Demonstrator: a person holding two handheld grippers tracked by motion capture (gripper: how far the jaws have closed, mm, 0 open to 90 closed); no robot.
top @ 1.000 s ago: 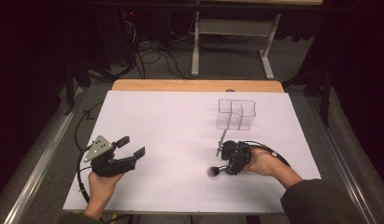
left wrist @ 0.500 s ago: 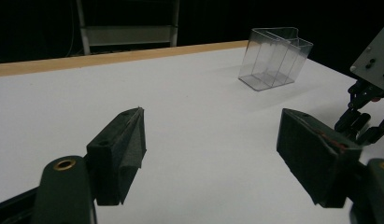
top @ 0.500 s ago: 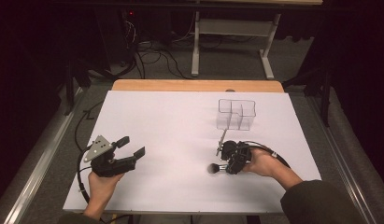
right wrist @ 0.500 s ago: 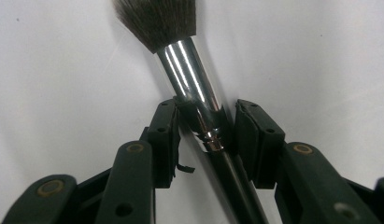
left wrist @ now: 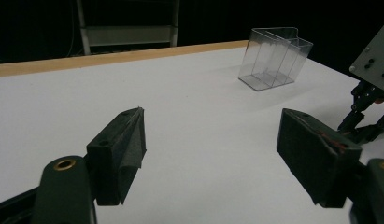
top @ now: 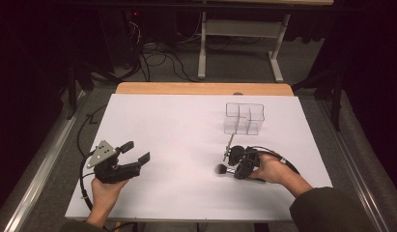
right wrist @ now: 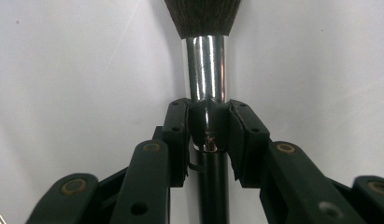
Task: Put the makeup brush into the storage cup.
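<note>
I am holding my left gripper (top: 133, 153) near the table's (top: 162, 121) front left corner. My right gripper (top: 234, 166) is sitting toward the front right, with the brush (top: 220, 169) lying on the table just left of it. The box (top: 244, 118) is standing behind them, nearer the back edge.

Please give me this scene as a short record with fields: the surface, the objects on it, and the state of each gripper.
surface: white table top with a wooden far edge
held object: makeup brush with dark bristles, shiny silver ferrule and black handle
container: clear plastic organiser with compartments, standing upright on the far right part of the table
other item: thin silver tool beside the right gripper, too small to identify
left gripper: open, holds nothing
right gripper: shut on the brush where ferrule meets handle
</note>
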